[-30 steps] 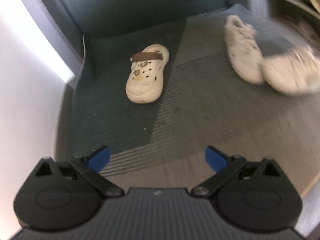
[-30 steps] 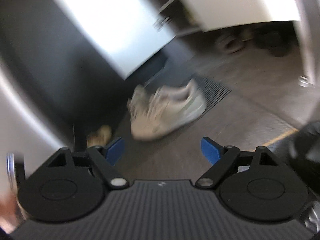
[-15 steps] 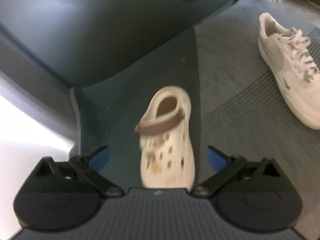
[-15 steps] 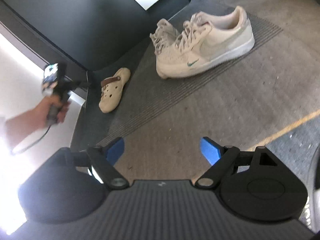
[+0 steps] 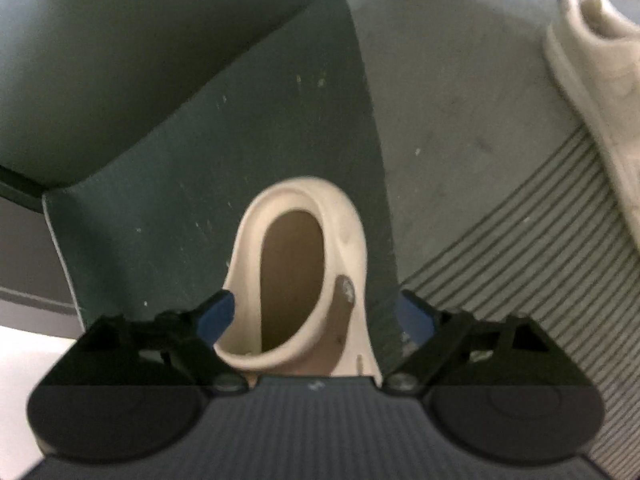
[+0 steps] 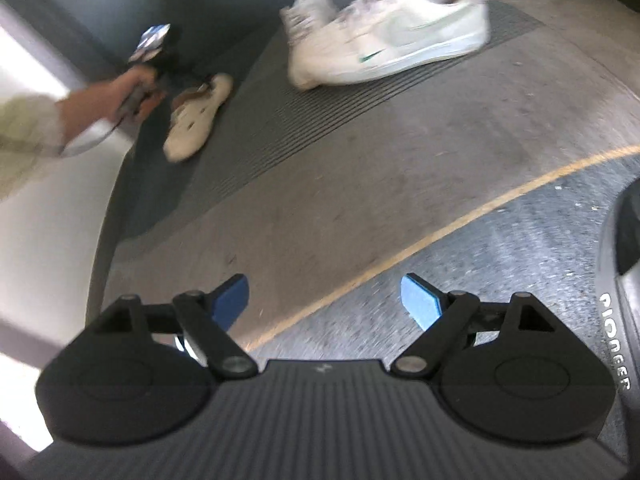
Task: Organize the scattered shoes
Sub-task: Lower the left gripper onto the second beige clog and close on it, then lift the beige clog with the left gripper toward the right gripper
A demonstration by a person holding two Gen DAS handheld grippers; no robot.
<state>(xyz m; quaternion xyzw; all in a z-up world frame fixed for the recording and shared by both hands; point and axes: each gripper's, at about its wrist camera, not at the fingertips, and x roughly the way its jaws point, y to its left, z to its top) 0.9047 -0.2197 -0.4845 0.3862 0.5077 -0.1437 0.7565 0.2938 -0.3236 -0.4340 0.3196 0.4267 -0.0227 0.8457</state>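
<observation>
A: Floor condition?
B: A dark mat (image 6: 256, 136) with a ribbed section lies on the floor (image 6: 400, 184). A yellow line (image 6: 440, 236) crosses the floor in the right wrist view.

A: Shoe positions?
B: Two white sneakers (image 6: 392, 48) sit together on the ribbed section, blurred in the right wrist view. One sneaker (image 5: 596, 92) shows at the right edge of the left wrist view. A cream clog (image 5: 300, 276) lies on the smooth dark part of the mat, well apart from the sneakers.

A: Left gripper status?
B: The left gripper (image 5: 316, 316) points down over the clog, heel opening facing the camera. Its jaws have just been closing, and the clog sits between them. The left pad (image 5: 218, 314) stands at the clog's side wall; the right pad (image 5: 414, 316) is clear of it. Contact on the left cannot be confirmed. In the right wrist view, a hand (image 6: 116, 100) with a pale sleeve (image 6: 24, 136) holds this gripper at the clog (image 6: 196, 120).

A: Right gripper status?
B: The right gripper (image 6: 326, 302) is spread wide, nothing between its pads, above bare floor near the yellow line.
</observation>
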